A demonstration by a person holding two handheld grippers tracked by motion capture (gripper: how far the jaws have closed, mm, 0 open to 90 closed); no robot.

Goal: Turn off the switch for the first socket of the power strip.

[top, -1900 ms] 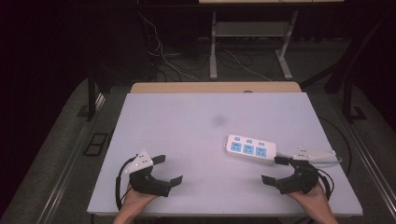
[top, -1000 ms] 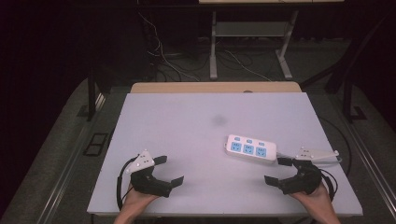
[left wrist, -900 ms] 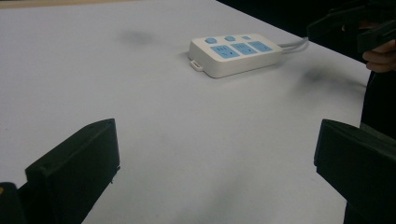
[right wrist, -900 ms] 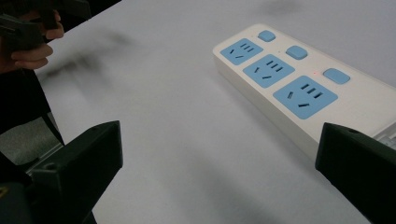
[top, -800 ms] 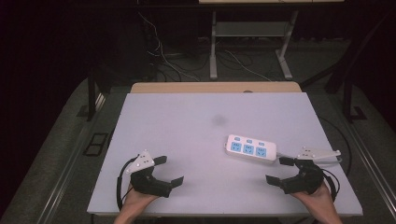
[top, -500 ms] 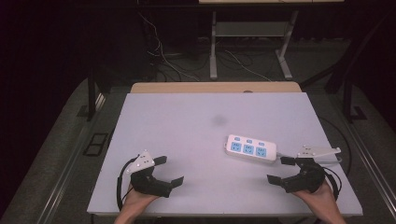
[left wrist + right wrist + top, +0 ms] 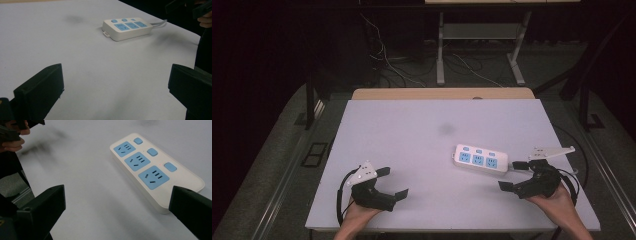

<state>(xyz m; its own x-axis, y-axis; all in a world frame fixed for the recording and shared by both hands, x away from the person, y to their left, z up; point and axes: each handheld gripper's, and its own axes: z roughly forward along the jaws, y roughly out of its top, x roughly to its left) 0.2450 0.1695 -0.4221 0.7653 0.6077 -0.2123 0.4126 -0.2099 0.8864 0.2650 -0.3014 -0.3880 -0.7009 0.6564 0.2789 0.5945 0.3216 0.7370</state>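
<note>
High view shows the white power strip (image 7: 480,161) lying flat on the bench (image 7: 412,135), long axis running left-right, just ahead-left of the right tool (image 7: 514,175), whose jaws gape empty, well apart from the equally open left tool (image 7: 392,182).

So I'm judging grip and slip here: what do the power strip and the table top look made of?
Power strip: looks like smooth white moulded plastic with rounded edges; its sockets and buttons are matte blue. Table top: a flat, matte pale sheet, possibly laminate or painted board.
</note>
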